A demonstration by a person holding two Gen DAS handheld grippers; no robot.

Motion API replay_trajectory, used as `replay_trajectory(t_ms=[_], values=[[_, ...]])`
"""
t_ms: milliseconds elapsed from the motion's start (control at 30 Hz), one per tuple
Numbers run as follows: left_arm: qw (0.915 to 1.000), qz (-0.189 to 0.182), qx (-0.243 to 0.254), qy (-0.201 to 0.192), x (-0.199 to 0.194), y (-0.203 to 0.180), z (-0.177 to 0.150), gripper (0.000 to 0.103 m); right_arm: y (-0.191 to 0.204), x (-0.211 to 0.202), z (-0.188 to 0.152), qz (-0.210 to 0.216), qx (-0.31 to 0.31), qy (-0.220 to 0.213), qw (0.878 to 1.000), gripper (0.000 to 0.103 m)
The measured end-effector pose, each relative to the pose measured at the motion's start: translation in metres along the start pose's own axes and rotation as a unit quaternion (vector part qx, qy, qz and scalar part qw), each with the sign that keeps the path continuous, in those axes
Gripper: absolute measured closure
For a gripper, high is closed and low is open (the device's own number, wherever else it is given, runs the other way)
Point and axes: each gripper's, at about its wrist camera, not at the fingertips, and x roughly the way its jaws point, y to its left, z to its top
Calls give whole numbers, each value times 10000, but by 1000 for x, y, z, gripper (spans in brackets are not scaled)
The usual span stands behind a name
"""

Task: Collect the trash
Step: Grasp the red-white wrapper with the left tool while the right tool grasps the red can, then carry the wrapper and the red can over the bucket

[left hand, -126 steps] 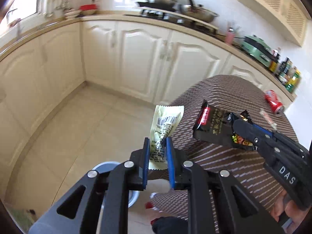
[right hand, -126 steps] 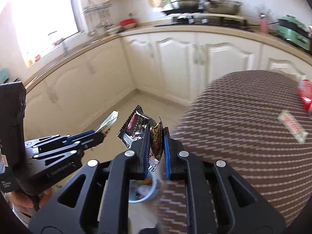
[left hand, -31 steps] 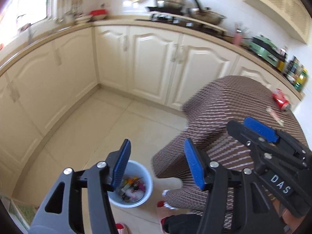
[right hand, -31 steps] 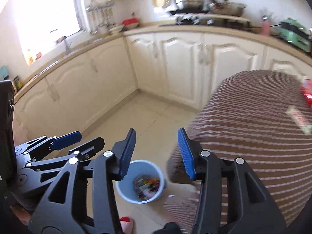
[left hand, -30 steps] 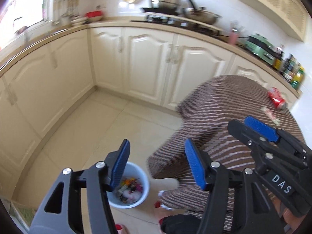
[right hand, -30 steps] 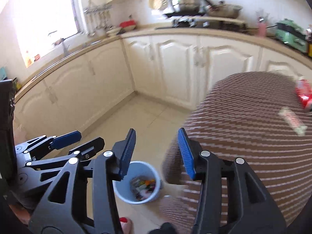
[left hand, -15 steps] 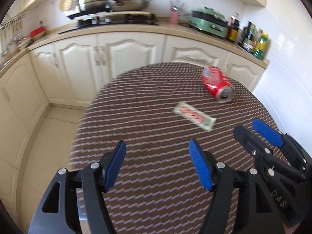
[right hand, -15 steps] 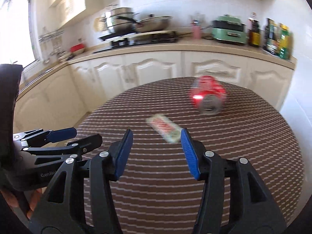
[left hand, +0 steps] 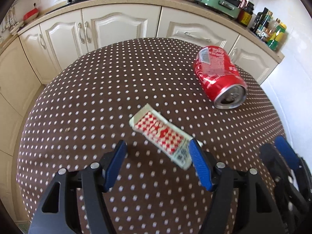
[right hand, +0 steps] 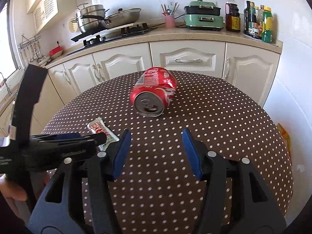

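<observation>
Over the brown polka-dot tablecloth (left hand: 81, 101), the left gripper (left hand: 158, 152) hovers with jaws spread wide and empty, a red-and-white checked wrapper (left hand: 161, 134) lying just ahead touching its right finger, while the right gripper (right hand: 156, 138), likewise wide and empty, faces a dented red soda can (right hand: 154, 91) lying on its side straight ahead.

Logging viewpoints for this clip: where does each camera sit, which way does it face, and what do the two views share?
Left wrist: on the left gripper, open above the dotted table, aimed down at the wrapper; the right gripper's fingers show at right.
Right wrist: on the right gripper, open, facing the red can and kitchen counter; the left gripper and the person's hand show at left.
Shared: can, wrapper, table, counter.
</observation>
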Motion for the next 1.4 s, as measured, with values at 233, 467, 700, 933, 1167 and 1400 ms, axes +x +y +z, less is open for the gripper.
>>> replay_trajectory(t_ms=[233, 467, 700, 933, 1167, 1400], values=[[9987, 355, 347, -111, 7, -15, 6, 67, -5, 11, 9, -23, -4, 79, 10000, 46], [9991, -89, 403, -109, 4, -8, 16, 95, -15, 22, 21, 198, 318, 135, 9992, 43], [9975, -156, 387, -579, -13, 6, 35, 96, -48, 43, 47, 580, 1425, 64, 9881, 42], [9943, -218, 340, -988, -21, 2, 75, 96, -71, 92, 63, 794, 2328, 397, 9685, 42], [9928, -219, 387, -1114, -12, 0, 94, 96, -74, 125, 71, 1080, 2663, 590, 9560, 42], [9938, -274, 366, -1014, -9, 6, 91, 96, -49, 135, 71, 1346, 2227, 806, 9622, 57]])
